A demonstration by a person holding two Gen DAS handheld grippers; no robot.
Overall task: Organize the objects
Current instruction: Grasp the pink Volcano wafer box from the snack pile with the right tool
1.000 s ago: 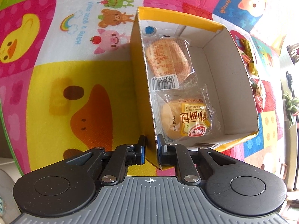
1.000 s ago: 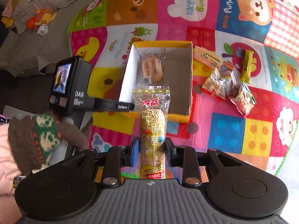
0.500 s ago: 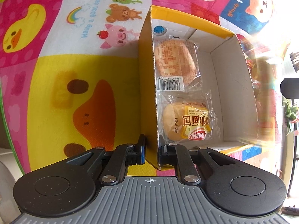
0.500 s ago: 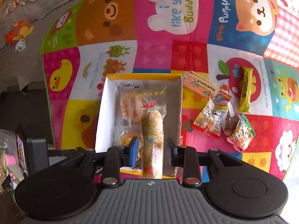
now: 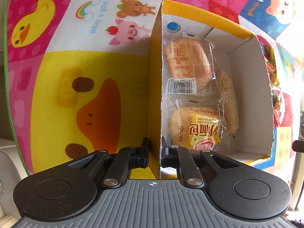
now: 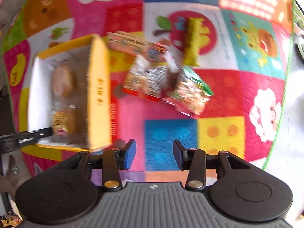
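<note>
Released, grain bar point(image 5: 229, 102) lies lengthwise in box point(image 5: 154, 98); right jaws open; left jaws clamp box wall.

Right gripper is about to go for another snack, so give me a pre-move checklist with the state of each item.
1. Left gripper clamped on the yellow box wall: ok, one finger on each side of the wall.
2. Right gripper open with nothing between its fingers: ok.
3. Grain bar lying inside the box, beside the two bread packs: ok.
4. Free floor space in the box for another item: ok, bare strip along the right wall.
5. Loose snacks on the mat right of the box: ok, present.
6. Which snack is easiest to grasp: cannot tell, right wrist view is motion-blurred.
</note>
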